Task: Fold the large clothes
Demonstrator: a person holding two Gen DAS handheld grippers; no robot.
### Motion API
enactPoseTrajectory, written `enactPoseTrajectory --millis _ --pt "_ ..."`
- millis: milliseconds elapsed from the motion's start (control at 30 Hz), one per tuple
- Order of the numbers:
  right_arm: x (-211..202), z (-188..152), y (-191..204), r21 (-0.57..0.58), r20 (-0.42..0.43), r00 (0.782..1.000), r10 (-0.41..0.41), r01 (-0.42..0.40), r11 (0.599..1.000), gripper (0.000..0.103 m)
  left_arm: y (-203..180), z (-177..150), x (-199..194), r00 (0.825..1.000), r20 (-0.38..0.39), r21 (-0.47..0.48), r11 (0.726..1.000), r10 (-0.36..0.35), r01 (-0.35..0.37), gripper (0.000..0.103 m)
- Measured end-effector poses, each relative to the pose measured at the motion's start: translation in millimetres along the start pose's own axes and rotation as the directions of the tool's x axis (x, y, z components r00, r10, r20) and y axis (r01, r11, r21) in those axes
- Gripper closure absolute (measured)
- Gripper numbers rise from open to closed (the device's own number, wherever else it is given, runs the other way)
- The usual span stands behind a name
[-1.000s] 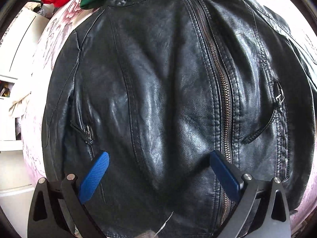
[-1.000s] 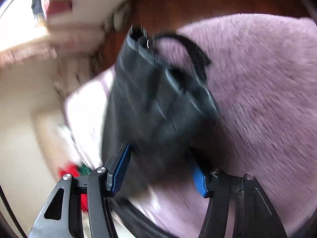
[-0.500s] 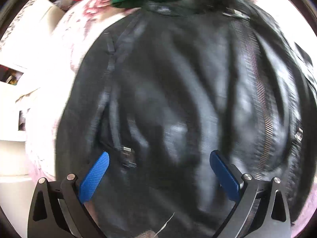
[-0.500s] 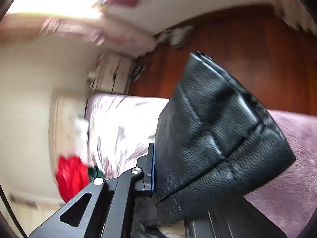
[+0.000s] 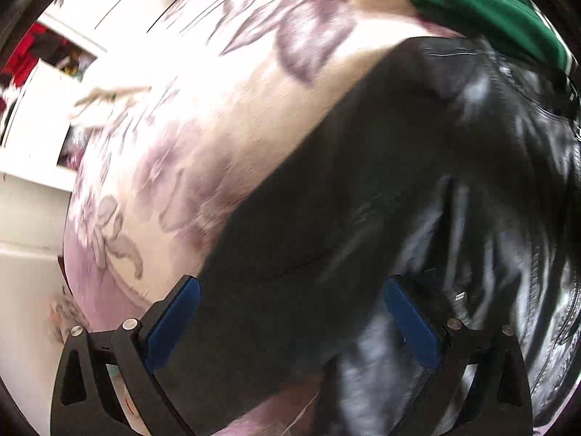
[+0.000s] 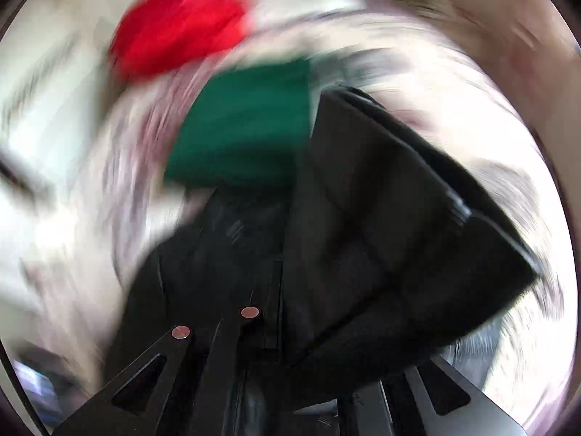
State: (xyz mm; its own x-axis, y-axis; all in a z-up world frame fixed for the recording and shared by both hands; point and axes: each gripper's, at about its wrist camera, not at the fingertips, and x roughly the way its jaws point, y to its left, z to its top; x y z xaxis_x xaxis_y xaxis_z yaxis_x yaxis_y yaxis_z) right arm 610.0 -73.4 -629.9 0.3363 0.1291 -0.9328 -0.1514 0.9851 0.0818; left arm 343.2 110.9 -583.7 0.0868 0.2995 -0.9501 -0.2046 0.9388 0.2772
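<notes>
A black leather jacket (image 5: 399, 181) lies on a floral bedspread (image 5: 218, 109). My left gripper (image 5: 290, 287) is open above the jacket's left sleeve and side edge, blue pads (image 5: 178, 312) spread wide with nothing pinched. In the blurred right wrist view, my right gripper (image 6: 277, 290) is shut on a black leather sleeve end (image 6: 381, 236), which rises out of the jaws and hides the right finger. The rest of the jacket (image 6: 218, 261) lies below it.
A folded green garment (image 5: 483, 3) lies at the jacket's collar, also visible as the green garment (image 6: 247, 127) in the right wrist view, with a red garment (image 6: 181, 25) beyond it. White furniture (image 5: 29, 189) stands left of the bed.
The left gripper slid from the jacket's front to its left edge. The right gripper shut on the sleeve end and swung it over toward the jacket's body and the green garment.
</notes>
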Motion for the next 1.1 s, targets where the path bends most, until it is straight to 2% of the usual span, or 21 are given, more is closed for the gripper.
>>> enactPoseTrajectory --millis 67,100,133,167,200,267,333,400,433,533,567,633,667,700,733,767,833,933,967,1033,1100 --pt "47 -21 51 -0.107 -0.173 0.985 0.013 -0.032 0.994 0.098 19 -4 9 1.000 -0.018 -0.006 1.000 -0.003 0.003 0.000" --pt "66 -31 68 -0.103 -0.263 0.963 0.060 -0.091 0.991 0.086 29 -7 12 1.000 -0.024 -0.007 1.000 -0.006 0.005 0.000" --pt "70 -46 76 -0.092 -0.295 0.952 0.087 -0.119 0.989 0.073 34 -11 13 1.000 -0.026 -0.006 1.000 -0.006 0.006 0.000" --pt "67 -52 82 -0.064 -0.303 0.943 0.136 -0.163 0.985 0.039 41 -15 15 1.000 -0.026 -0.004 1.000 -0.008 0.008 0.000" --pt "59 -57 81 -0.035 -0.299 0.940 0.163 -0.182 0.983 0.021 42 -25 12 1.000 -0.023 -0.005 1.000 -0.010 0.009 0.000" --pt "24 -72 63 0.068 -0.252 0.940 0.231 -0.222 0.973 0.021 55 -33 12 1.000 -0.016 -0.011 1.000 -0.022 0.022 0.000" --pt "-14 -92 19 0.201 -0.209 0.951 0.227 -0.185 0.962 0.021 58 -40 7 0.999 -0.010 -0.018 0.999 -0.048 0.048 0.000" --pt "-38 -116 -18 0.300 -0.214 0.965 0.153 -0.084 0.950 0.021 57 -37 0 0.998 0.005 -0.024 0.998 -0.063 0.063 0.000" --pt "-48 -134 -39 0.346 -0.245 0.966 0.079 0.011 0.938 0.021 49 -36 -7 0.998 0.010 -0.025 0.997 -0.066 0.067 0.000" --pt "-46 -187 -103 0.436 -0.357 0.934 -0.006 0.172 0.883 0.021 34 -25 -15 0.995 0.019 -0.044 0.994 -0.101 0.102 0.000" --pt "-41 -199 -117 0.461 -0.366 0.930 0.014 0.168 0.871 0.023 26 -20 -18 0.993 0.023 -0.049 0.992 -0.118 0.119 0.000" --pt "-34 -209 -133 0.466 -0.360 0.933 0.016 0.165 0.869 0.050 7 -11 -25 0.990 0.039 -0.049 0.989 -0.136 0.138 0.000" --pt "-31 -209 -138 0.428 -0.356 0.934 -0.014 0.176 0.887 0.071 -4 -6 -26 0.989 0.043 -0.040 0.988 -0.145 0.146 0.000" --pt "-33 -208 -144 0.412 -0.332 0.942 -0.044 0.187 0.892 0.083 -13 -2 -26 0.988 0.047 -0.033 0.988 -0.147 0.148 0.000" --pt "-34 -208 -150 0.429 -0.321 0.946 -0.045 0.188 0.883 0.090 -26 2 -26 0.988 0.055 -0.026 0.989 -0.142 0.143 0.000" --pt "-35 -212 -162 0.474 -0.319 0.947 -0.034 0.190 0.860 0.103 -36 5 -28 0.989 0.057 -0.020 0.990 -0.136 0.138 0.000" --pt "-33 -221 -174 0.535 -0.307 0.951 0.027 0.149 0.832 0.103 -58 11 -28 0.991 0.053 -0.006 0.992 -0.125 0.126 0.000" --pt "-42 -220 -186 0.562 -0.325 0.940 0.104 0.103 0.821 0.103 -79 17 -13 0.995 0.027 0.005 0.996 -0.091 0.091 0.000" --pt "-51 -219 -189 0.578 -0.322 0.937 0.137 0.079 0.812 0.097 -81 18 -9 0.996 0.016 0.001 0.996 -0.088 0.088 0.000" --pt "-75 -220 -198 0.623 -0.273 0.941 0.200 0.014 0.782 0.097 -82 24 2 0.998 0.004 -0.020 0.998 -0.061 0.061 0.000" --pt "-102 -223 -199 0.667 -0.178 0.951 0.254 -0.074 0.742 0.097 -78 31 14 0.999 -0.018 -0.039 0.999 -0.031 0.030 0.000"
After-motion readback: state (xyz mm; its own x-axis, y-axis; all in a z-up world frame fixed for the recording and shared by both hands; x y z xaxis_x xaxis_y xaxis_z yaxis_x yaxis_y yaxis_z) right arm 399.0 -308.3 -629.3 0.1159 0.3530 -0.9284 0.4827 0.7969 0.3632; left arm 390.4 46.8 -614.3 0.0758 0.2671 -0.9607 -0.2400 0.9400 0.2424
